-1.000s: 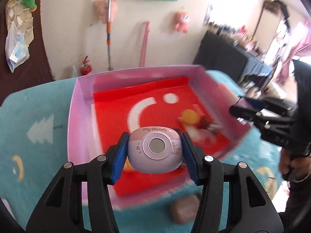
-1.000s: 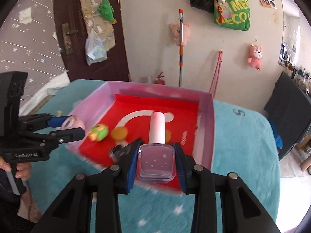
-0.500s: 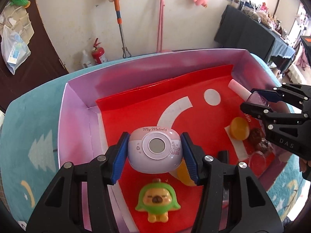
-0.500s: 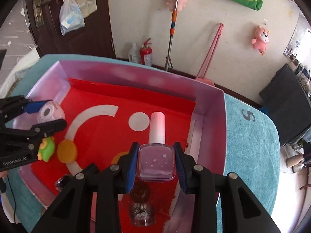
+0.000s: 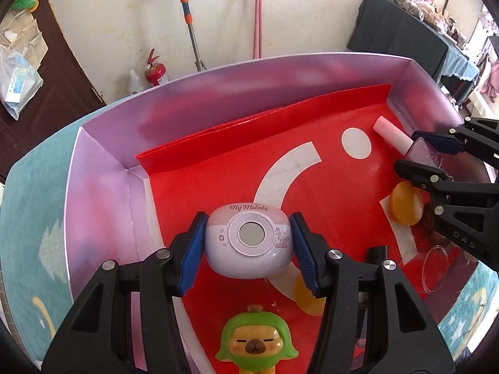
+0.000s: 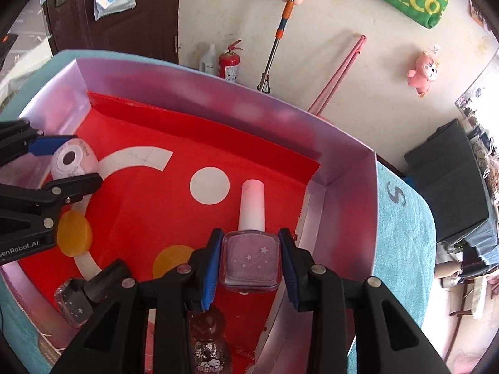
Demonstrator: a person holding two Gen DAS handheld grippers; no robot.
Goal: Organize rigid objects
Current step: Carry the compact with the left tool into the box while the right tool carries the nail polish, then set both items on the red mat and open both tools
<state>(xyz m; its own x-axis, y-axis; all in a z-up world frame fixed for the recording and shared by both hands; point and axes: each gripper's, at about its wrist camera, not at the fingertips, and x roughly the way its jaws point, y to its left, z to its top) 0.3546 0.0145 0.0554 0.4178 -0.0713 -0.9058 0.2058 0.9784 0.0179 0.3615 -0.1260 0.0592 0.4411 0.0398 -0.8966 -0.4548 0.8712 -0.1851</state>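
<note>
While both loads hang over red floor of box (image 5: 103, 168): left gripper (image 5: 248, 251) clamped on toy camera (image 5: 248, 243), right gripper (image 6: 249, 265) clamped on nail polish bottle (image 6: 251, 258). Step: placing. Next: lower, release; green figurine (image 5: 255, 342) sits below left fingers.

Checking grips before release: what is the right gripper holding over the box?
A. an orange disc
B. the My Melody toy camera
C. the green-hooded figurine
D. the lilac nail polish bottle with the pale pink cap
D: the right gripper has its blue pads pressed on the lilac nail polish bottle.
</note>
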